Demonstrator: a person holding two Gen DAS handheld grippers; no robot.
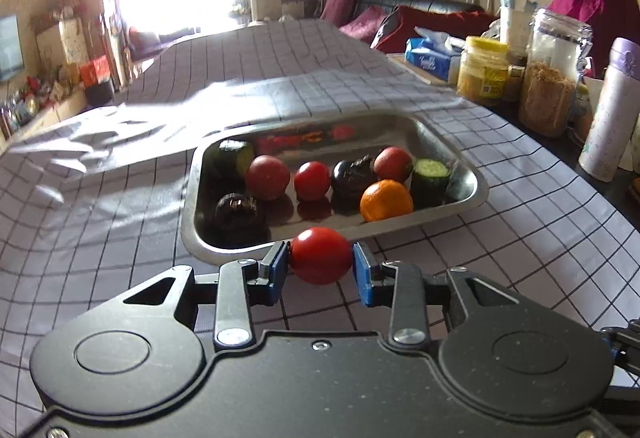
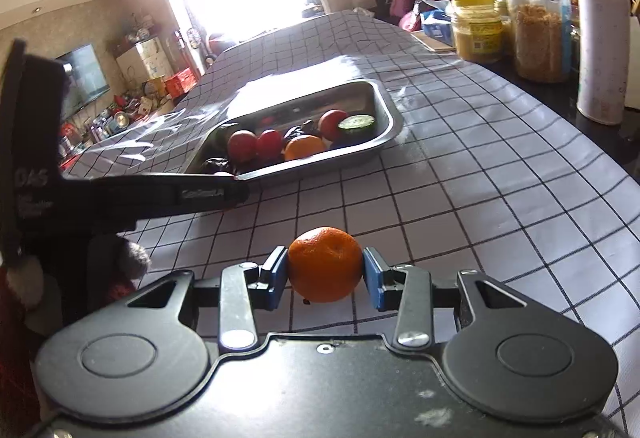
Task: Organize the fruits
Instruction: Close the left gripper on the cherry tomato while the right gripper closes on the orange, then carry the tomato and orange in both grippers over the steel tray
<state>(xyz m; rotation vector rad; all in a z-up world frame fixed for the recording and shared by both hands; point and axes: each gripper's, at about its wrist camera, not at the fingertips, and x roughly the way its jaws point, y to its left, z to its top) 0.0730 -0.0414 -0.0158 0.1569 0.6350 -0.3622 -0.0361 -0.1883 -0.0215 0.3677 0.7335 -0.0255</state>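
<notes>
Gripping a red tomato (image 1: 321, 255) between its blue pads (image 1: 277, 267), the left gripper (image 1: 321, 262) hangs just in front of the near rim of a steel tray (image 1: 188, 198); its jaws are clenched on the fruit from either side. The tray sits on a table covered with a grey checked cloth (image 1: 500, 238), about midway across it, with a fold of cloth lying against its far rim.

Inside the tray lie a second, smaller tomato (image 1: 312, 180), two dull red round fruits (image 1: 267, 177) and (image 1: 393, 164), an orange (image 1: 386, 200) close to the near rim, two cucumber pieces (image 1: 430, 176) and (image 1: 234, 156) toward the right and far left corners, and two dark, shiny items (image 1: 352, 176) and (image 1: 236, 210) that cannot be identified.

The right gripper (image 2: 325, 270) holds a mandarin (image 2: 325, 264), jaws clenched on its sides, over the cloth nearer the table's front edge and well apart from the tray (image 2: 384, 142). In the right wrist view the black body of the left gripper (image 2: 160, 198) reaches in from the left, ending at the tray's near corner.

Along the table's right edge stand a yellow-lidded jar (image 1: 482, 72), a clip-top glass jar (image 1: 554, 74), a pale lilac flask (image 1: 610, 110) and a blue packet of tissues (image 1: 428, 56).
</notes>
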